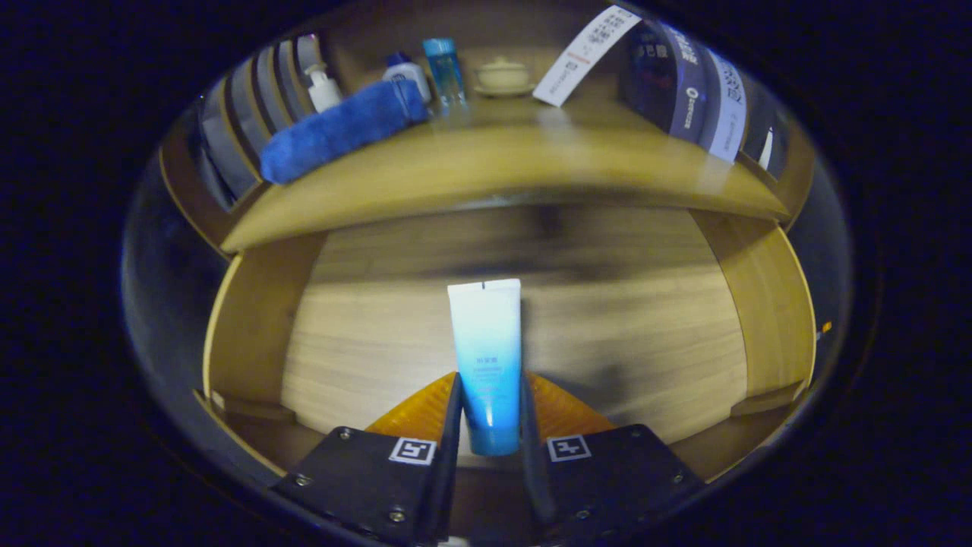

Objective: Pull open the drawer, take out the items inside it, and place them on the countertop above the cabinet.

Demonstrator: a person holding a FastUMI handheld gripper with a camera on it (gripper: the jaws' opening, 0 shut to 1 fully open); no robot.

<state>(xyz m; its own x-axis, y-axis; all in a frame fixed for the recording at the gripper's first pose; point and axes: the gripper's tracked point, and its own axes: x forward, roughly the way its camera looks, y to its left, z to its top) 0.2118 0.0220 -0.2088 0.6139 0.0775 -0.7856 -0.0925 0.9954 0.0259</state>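
The tube (487,357), low in the centre of the frame, stands between the fingers of the tool (490,410), which appears clenched on its lower half, though contact is hard to confirm. It looks light, soft and slick, so a firm hold on the stiffer cap end suits it. Behind lies the open drawer (250,319); above, the desk (516,163) carries a blue towel (342,129).

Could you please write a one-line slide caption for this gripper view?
Gripper shut on a blue tube, held over the open drawer below the countertop.
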